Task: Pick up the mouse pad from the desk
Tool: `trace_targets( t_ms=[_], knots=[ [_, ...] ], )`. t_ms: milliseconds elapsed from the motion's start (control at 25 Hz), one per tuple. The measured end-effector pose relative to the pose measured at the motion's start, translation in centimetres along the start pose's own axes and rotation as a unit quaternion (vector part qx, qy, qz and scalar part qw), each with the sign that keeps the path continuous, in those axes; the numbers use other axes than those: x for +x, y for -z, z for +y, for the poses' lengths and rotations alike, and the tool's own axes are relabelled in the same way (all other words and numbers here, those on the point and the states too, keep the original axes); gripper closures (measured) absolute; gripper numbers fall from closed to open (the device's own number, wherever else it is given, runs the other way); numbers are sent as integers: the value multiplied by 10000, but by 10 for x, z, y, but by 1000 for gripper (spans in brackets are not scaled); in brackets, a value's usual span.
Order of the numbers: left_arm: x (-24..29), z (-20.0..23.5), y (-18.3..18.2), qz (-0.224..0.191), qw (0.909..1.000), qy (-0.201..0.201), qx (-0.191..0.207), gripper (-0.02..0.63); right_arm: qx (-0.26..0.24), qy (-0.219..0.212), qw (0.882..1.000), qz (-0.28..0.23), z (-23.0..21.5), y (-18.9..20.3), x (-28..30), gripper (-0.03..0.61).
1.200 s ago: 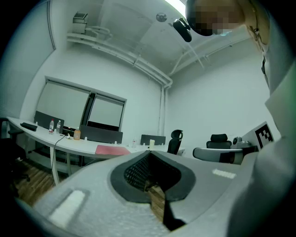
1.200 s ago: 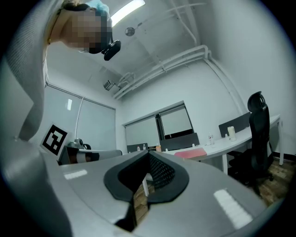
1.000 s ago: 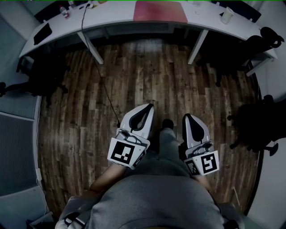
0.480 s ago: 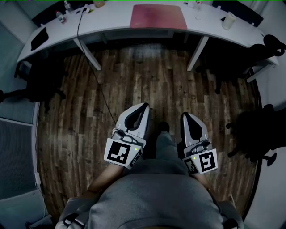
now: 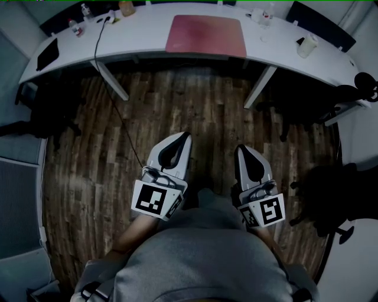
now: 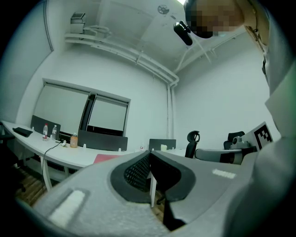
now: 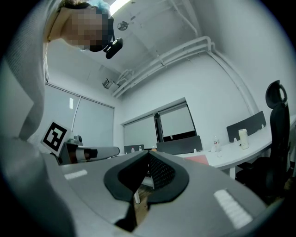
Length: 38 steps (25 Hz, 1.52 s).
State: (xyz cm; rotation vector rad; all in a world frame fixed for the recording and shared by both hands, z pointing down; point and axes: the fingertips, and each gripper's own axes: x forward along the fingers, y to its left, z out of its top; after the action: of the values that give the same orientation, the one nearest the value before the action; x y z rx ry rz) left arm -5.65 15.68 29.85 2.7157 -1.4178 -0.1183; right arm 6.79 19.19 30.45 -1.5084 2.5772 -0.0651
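Note:
A flat red mouse pad (image 5: 206,35) lies on the long white desk (image 5: 147,41) at the top of the head view. It also shows as a thin red strip in the left gripper view (image 6: 107,158) and the right gripper view (image 7: 196,159). My left gripper (image 5: 186,135) and right gripper (image 5: 238,148) are held level over the wooden floor, well short of the desk. Both are shut, tips together, with nothing between them.
On the desk stand bottles (image 5: 126,8), a dark tablet (image 5: 46,52), a pale cup (image 5: 306,45) and a cable (image 5: 101,29) that runs down to the floor. Black office chairs (image 5: 331,194) stand at right, desk legs (image 5: 260,86) ahead.
The desk and red pad have come lower and larger in the head view as both grippers travel toward them. Both stay shut.

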Motion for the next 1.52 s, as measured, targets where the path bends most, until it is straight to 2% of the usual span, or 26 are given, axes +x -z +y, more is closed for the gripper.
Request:
trace_targets(
  t_ms=[320, 560, 1240, 1520],
  knots=[
    [61, 13, 3, 48, 9999, -141, -34, 615, -109, -209, 9996, 134, -52, 3, 37, 577],
    [89, 23, 8, 115, 9995, -288, -46, 615, 73, -264, 9995, 158, -69, -1, 61, 577],
    [114, 40, 8, 95, 9992, -380, -62, 615, 121, -405, 9989, 206, -83, 3, 87, 577],
    [119, 39, 10, 152, 9990, -424, 56, 615, 193, -524, 9980, 289, -88, 10, 88, 577]
  ],
)
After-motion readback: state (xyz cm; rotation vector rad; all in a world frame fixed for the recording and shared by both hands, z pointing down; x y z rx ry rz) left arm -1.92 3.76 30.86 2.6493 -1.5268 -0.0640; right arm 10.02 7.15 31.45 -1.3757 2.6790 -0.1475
